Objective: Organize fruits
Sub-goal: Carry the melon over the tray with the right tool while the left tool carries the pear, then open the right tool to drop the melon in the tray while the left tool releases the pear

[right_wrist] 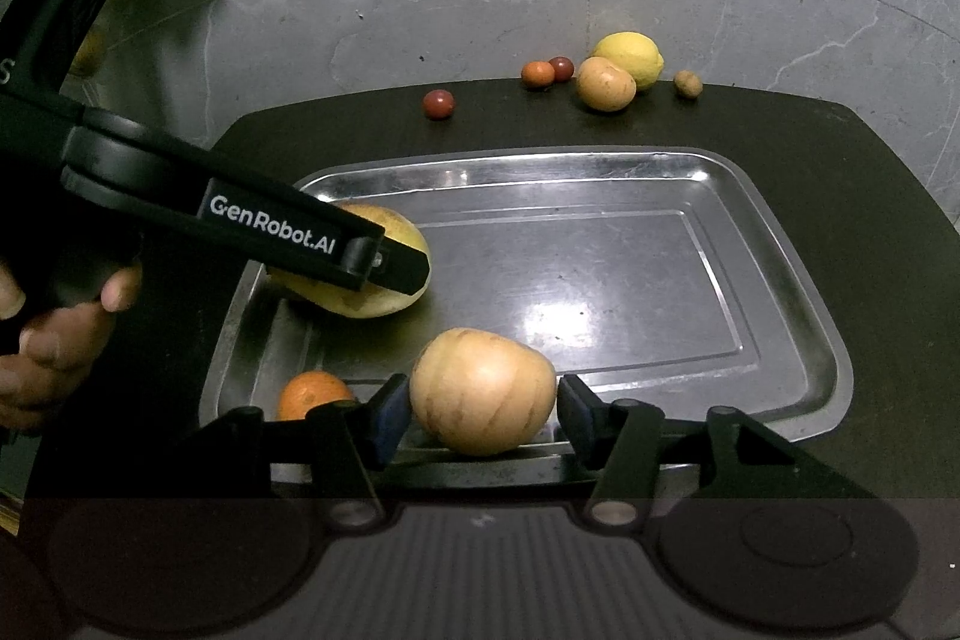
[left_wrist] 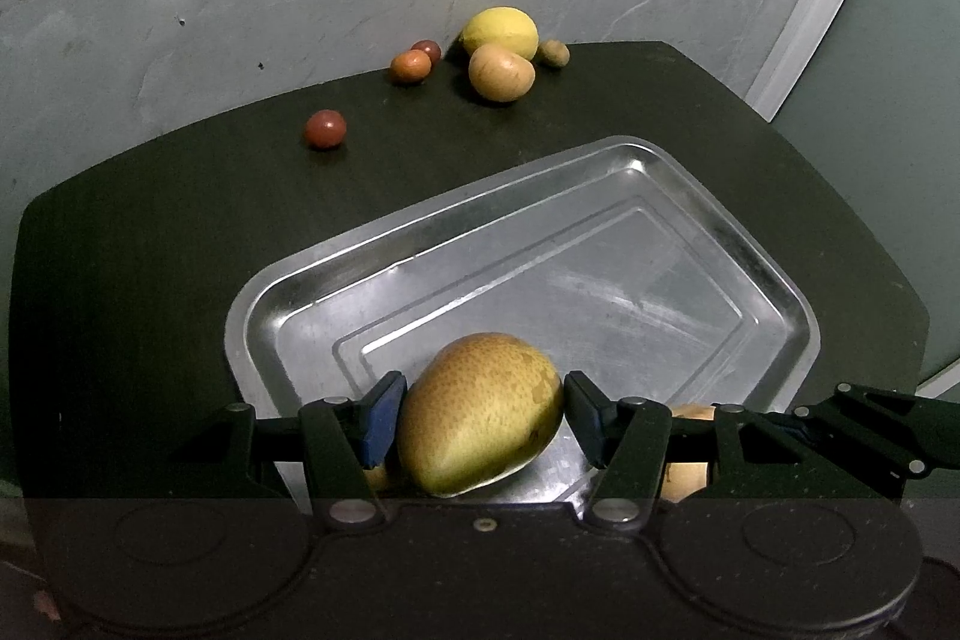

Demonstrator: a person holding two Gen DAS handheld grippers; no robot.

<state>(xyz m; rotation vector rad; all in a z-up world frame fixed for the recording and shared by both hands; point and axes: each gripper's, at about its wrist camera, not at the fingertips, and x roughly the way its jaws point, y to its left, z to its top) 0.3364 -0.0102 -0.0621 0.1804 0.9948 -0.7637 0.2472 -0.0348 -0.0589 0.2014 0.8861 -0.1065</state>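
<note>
My left gripper (left_wrist: 480,415) has its fingers pinching a speckled yellow-green mango (left_wrist: 480,412) over the steel tray (left_wrist: 690,196). My right gripper (right_wrist: 480,409) fingers bracket a pale round fruit (right_wrist: 483,391) in the tray; contact unclear.

In the right wrist view, the metal tray (right_wrist: 780,244) is lying bare across its centre and right, giving open room there. Its lower left is being crowded by the left gripper (right_wrist: 414,274) around the mango (right_wrist: 360,304), a pale round fruit (right_wrist: 483,391) and an orange (right_wrist: 312,394). Loose fruits (right_wrist: 606,83) are lining the table's far edge at upper centre.
</note>
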